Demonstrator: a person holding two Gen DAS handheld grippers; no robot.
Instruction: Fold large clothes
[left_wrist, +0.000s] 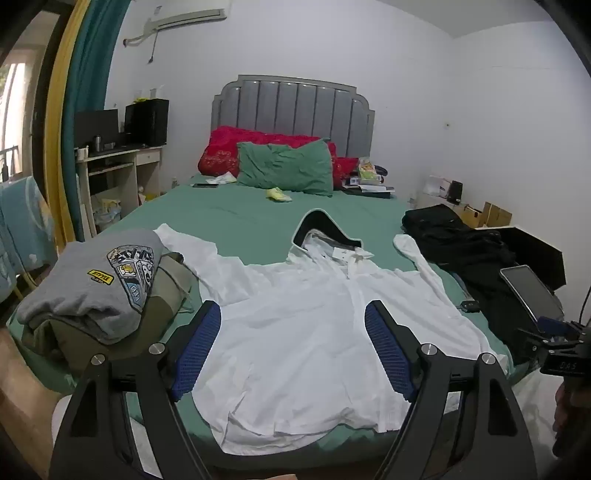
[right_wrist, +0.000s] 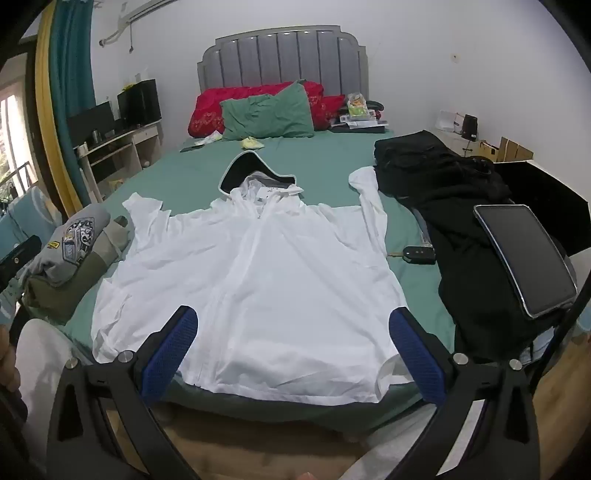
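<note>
A white hooded jacket (left_wrist: 306, 332) lies spread flat, front up, on the green bed sheet (left_wrist: 236, 218), sleeves out to both sides and the dark-lined hood (left_wrist: 321, 229) toward the headboard. It also shows in the right wrist view (right_wrist: 266, 273). My left gripper (left_wrist: 293, 314) is open and empty, held above the jacket's lower body near the foot of the bed. My right gripper (right_wrist: 295, 317) is open and empty, held above the jacket's hem. Neither touches the cloth.
A folded grey sweatshirt on an olive garment (left_wrist: 96, 295) sits at the jacket's left. Black clothes (right_wrist: 461, 221) with a tablet (right_wrist: 524, 254) lie at the right, and a car key (right_wrist: 419, 254) beside the right sleeve. Pillows (left_wrist: 284, 170) are at the headboard.
</note>
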